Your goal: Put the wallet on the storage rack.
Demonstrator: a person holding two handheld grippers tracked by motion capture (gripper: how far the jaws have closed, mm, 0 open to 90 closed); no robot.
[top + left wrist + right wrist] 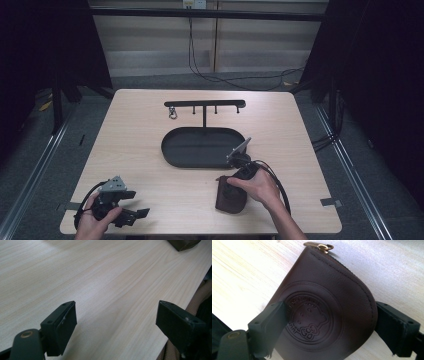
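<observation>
A dark brown leather pouch (pixel 322 312) with an embossed round emblem and a brass zip pull lies on the wooden table, near the front right in the high view (pixel 227 202). My right gripper (pixel 329 322) is open, with one jaw on each side of the pouch, right up against its edges. In the high view a hand holds this gripper (pixel 235 186) over the pouch. My left gripper (pixel 116 320) is open over bare wood at the front left (pixel 137 204). A corner of the pouch (pixel 183 244) shows far off in the left gripper view.
A black oval tray (pixel 172 150) sits mid-table. Behind it stands a black T-shaped rack (pixel 205 104) with hooks; a small metal ring (pixel 173 115) hangs from its left end. The table's front edge (pixel 175 335) runs just beside the left gripper.
</observation>
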